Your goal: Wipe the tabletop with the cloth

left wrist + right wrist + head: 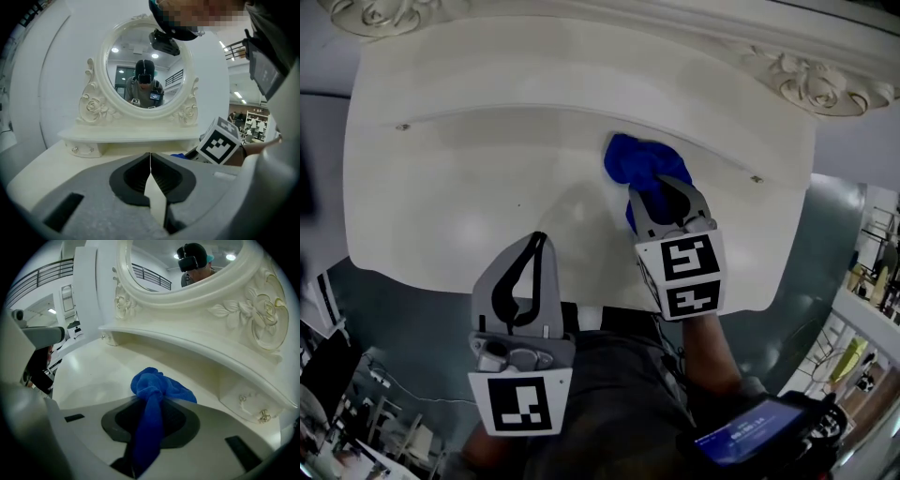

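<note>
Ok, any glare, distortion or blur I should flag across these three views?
Head view: strong fisheye bend, soft glare on the white tabletop, blue cloth sharp. Left gripper view: dark vignetted corners, a mosaic patch at the top, mirror in focus. Right gripper view: cloth nearest the lens slightly soft, shelf bowed by the lens.

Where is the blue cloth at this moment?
In the head view the crumpled blue fabric cloth lies right of centre on the white tabletop, clamped in the right hand-held gripper, just before the back shelf.
</note>
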